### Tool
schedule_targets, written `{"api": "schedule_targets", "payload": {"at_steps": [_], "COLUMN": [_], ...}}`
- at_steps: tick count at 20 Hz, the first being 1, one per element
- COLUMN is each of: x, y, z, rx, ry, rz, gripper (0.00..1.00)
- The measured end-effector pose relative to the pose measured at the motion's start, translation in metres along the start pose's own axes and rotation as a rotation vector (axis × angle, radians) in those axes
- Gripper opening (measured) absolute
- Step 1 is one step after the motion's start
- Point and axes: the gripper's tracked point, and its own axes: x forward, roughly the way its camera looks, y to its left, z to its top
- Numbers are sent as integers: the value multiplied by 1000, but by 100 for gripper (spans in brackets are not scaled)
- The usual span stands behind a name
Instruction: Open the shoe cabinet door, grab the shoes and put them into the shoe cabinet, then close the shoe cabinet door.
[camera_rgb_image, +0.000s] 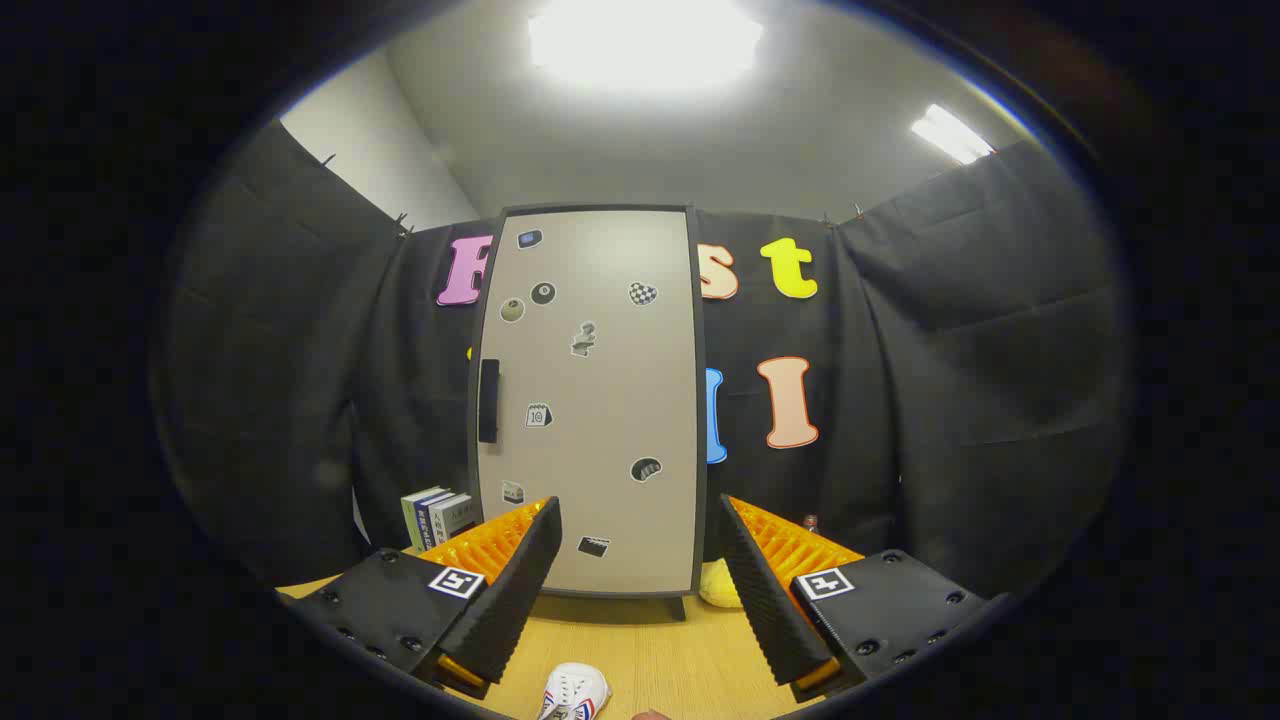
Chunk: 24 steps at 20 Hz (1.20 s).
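Observation:
The shoe cabinet (600, 400) stands upright on the wooden table, straight beyond my fingers. Its beige door is closed, dotted with small stickers, and carries a black handle (488, 400) on its left edge. A white shoe (575, 692) with red and blue stripes lies on the table below and between my fingers, close to me. My gripper (640, 580) is open, with its two black ribbed fingers (515, 590) spread wide and nothing between them. It hovers above the table, some distance short of the cabinet.
A few books (438, 515) stand left of the cabinet's base. A yellow soft object (720, 588) lies at its right foot, and a small bottle cap (810, 522) peeks up behind my right finger. Black cloth walls close in the booth on every side.

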Motion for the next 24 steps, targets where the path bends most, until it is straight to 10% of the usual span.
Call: {"api": "schedule_targets", "payload": {"at_steps": [24], "x": [63], "y": [72], "z": [52], "rx": [41], "ry": [-84], "rz": [136], "gripper": [96]}}
